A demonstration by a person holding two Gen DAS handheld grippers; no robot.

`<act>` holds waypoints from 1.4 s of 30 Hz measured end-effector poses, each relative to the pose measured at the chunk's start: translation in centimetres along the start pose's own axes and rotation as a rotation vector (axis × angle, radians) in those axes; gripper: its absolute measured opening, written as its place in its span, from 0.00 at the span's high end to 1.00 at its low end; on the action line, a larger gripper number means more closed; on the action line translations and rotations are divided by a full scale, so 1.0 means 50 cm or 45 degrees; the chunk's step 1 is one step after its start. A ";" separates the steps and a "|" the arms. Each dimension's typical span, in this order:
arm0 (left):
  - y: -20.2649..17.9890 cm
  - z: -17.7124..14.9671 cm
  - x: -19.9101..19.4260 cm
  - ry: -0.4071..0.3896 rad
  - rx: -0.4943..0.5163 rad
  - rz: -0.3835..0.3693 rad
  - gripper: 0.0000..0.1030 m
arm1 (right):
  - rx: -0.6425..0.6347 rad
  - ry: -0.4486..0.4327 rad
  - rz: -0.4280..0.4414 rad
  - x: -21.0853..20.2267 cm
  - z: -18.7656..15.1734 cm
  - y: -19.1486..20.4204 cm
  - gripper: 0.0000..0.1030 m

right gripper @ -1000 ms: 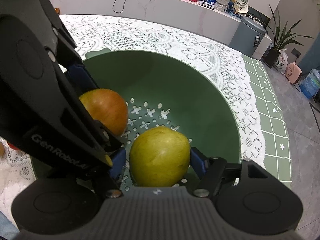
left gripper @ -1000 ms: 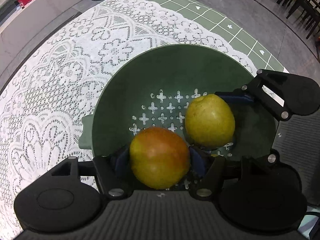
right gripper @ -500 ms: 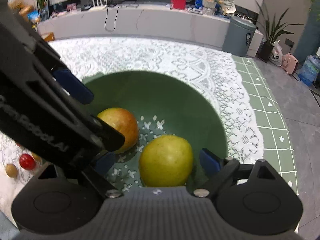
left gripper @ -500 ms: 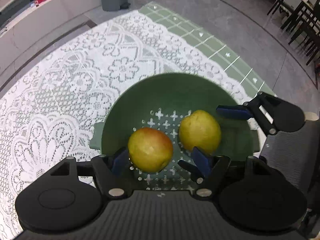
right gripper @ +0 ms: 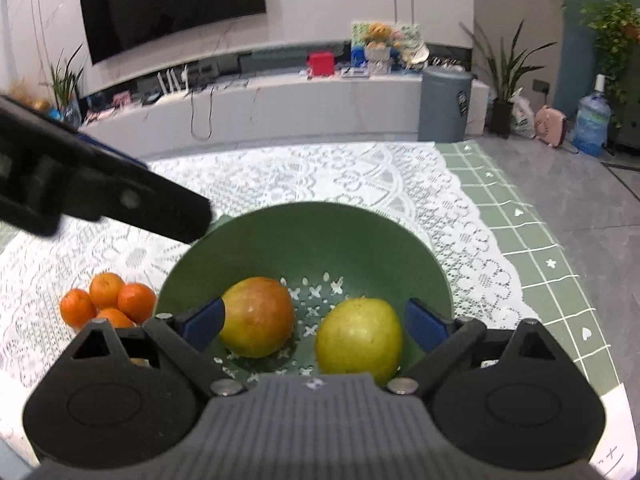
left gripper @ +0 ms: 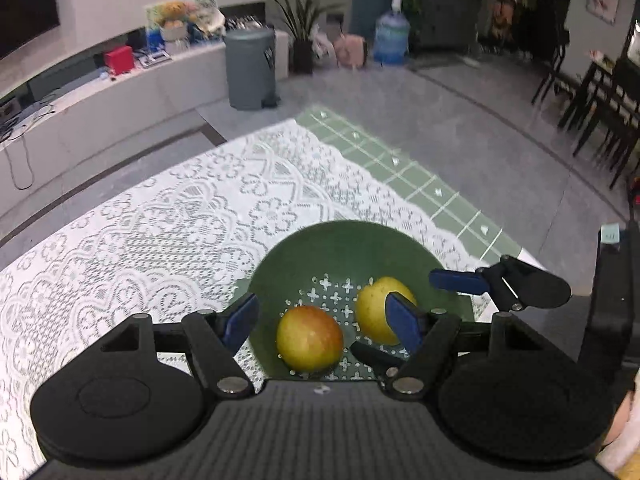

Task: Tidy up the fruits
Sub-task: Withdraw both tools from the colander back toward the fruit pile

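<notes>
Left wrist view: the left gripper [left gripper: 324, 316] is spread wide and holds nothing — below it a reddish apple [left gripper: 310, 338] and a yellow apple [left gripper: 380, 308] lie in the green bowl [left gripper: 340, 248] on the lace-covered counter [left gripper: 160, 232].

Right wrist view: the right gripper [right gripper: 316, 318] is also spread and empty above both apples — a pile of oranges [right gripper: 106, 298] sits just left of the bowl.

A white lace cloth [right gripper: 320, 176] covers the table over a green checked cloth [right gripper: 536, 232]. Behind stand a grey bin [right gripper: 446, 104], a wall TV [right gripper: 172, 0], a red box [right gripper: 321, 63], potted plants [right gripper: 506, 80] and a water bottle [right gripper: 591, 122].
</notes>
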State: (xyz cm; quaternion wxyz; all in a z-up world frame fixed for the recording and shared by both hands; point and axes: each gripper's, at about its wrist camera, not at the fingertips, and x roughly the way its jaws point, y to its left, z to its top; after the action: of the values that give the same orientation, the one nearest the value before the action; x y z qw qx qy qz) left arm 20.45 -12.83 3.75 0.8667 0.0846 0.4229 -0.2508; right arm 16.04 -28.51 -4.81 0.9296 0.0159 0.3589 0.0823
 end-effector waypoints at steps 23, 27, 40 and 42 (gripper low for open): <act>0.119 -0.278 -0.166 -0.353 -0.326 0.208 0.18 | 0.074 -0.283 -0.005 -0.107 -0.130 0.166 0.04; 0.131 -0.332 -0.172 -0.392 -0.384 0.281 0.18 | -0.049 -0.282 0.016 -0.119 -0.146 0.211 0.04; 0.155 -0.437 -0.153 -0.303 -0.397 0.313 0.22 | -0.237 -0.206 0.050 -0.101 -0.188 0.273 0.07; 0.163 -0.446 -0.145 -0.289 -0.422 0.285 0.23 | -0.255 -0.184 0.066 -0.091 -0.191 0.278 0.17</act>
State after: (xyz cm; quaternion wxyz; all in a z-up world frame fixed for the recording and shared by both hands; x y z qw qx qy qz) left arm 5.42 4.79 -5.18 0.9332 -0.0413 0.3459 -0.0881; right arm 4.37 -15.85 -7.67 0.9475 -0.0619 0.2805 0.1406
